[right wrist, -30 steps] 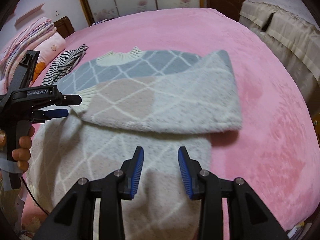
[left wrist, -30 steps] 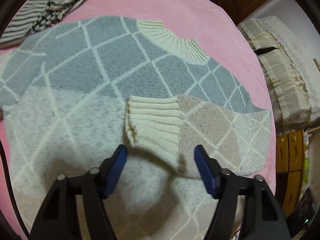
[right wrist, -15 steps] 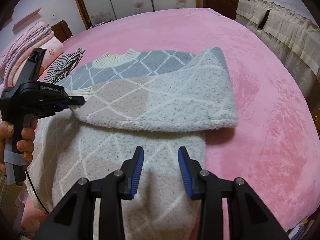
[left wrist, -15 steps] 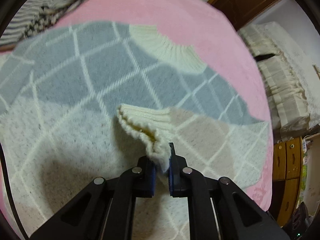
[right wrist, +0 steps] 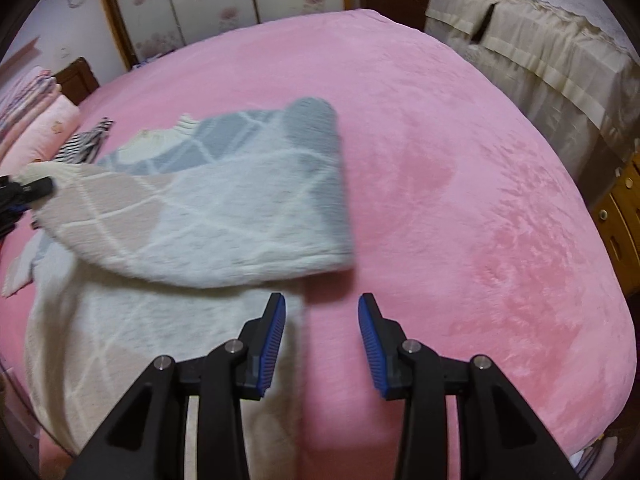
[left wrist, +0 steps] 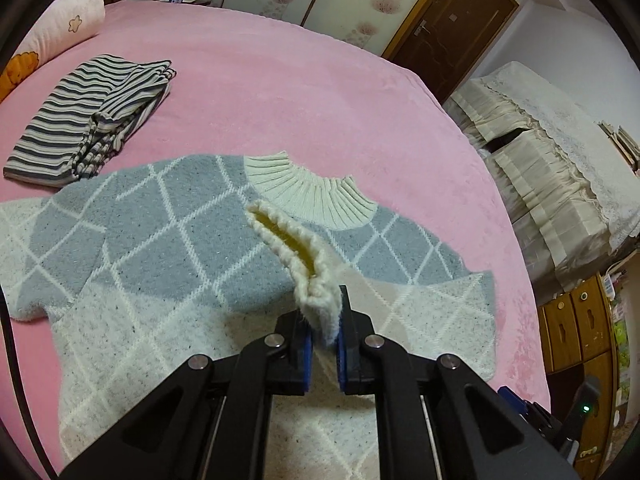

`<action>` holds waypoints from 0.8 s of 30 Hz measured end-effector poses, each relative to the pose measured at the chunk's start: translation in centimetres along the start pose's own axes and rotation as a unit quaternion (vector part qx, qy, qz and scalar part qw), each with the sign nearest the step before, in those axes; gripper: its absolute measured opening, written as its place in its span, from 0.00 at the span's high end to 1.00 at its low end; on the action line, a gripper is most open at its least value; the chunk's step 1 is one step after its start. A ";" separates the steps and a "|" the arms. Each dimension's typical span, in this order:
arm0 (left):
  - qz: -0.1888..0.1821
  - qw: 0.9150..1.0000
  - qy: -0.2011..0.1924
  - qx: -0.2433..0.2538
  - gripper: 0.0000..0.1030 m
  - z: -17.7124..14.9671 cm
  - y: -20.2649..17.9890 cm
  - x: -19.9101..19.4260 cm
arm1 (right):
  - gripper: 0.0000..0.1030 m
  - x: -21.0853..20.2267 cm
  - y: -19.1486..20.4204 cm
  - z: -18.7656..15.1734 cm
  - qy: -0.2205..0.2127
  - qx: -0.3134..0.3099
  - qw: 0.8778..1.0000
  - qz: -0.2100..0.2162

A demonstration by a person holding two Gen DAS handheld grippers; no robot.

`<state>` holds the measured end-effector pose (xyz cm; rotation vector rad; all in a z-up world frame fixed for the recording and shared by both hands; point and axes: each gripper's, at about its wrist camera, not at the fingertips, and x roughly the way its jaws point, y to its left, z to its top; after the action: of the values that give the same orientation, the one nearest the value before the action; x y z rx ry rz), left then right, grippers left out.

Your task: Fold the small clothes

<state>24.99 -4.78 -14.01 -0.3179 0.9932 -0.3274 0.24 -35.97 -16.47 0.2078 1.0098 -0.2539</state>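
The left gripper (left wrist: 322,344), black with blue pads, is pressed together on the cream ribbed cuff (left wrist: 296,256) of a fluffy knitted sweater (left wrist: 160,240) patterned with grey, beige and white diamonds. The cuff is held lifted above the sweater's chest, and its opening is seen gaping toward the ribbed cream collar (left wrist: 312,196). The sweater is laid flat on a pink plush bedspread (left wrist: 280,80), with the sleeve folded across its front. In the right wrist view the same sleeve (right wrist: 200,216) is seen draped over the sweater's body, blurred. The right gripper (right wrist: 322,336) is held spread, with nothing between its fingers, above the sweater's lower right edge where it meets the bedspread. Beyond the sweater, a folded black-and-white striped garment (left wrist: 92,120) is seen lying on the bedspread, apart from it. A cream pleated cloth cover (left wrist: 552,184) is seen beside the bed.
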 end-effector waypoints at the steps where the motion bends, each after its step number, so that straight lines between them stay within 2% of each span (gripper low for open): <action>1: -0.001 1.000 -0.001 0.002 0.93 0.0 -0.2 0.1 | 0.63 0.2 -0.3 0.0 0.003 0.002 1.000 -0.002; 5: -0.008 1.000 -0.008 0.010 0.93 0.6 -0.9 0.4 | 0.63 1.4 -1.4 0.2 0.015 0.007 1.000 0.008; 12: -0.012 0.999 -0.028 0.028 0.93 3.5 -2.2 0.0 | 0.63 2.8 -0.8 1.0 0.019 0.009 0.999 0.027; 17: -0.009 0.997 -0.064 0.040 0.93 6.0 -2.8 -1.2 | 0.63 3.2 -0.3 1.7 0.009 0.023 0.999 0.047; 21: 0.007 0.995 -0.088 0.040 0.93 7.4 -1.9 -1.5 | 0.63 3.5 0.1 2.0 0.006 0.020 0.998 0.051; 24: 0.014 0.996 -0.086 0.031 0.93 7.6 -0.6 -0.7 | 0.63 3.5 0.4 2.2 0.000 0.018 0.998 0.054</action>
<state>31.06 -4.17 -9.41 -0.2706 0.8155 -0.2998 3.88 -36.56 -18.31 0.2955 0.9913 -0.1735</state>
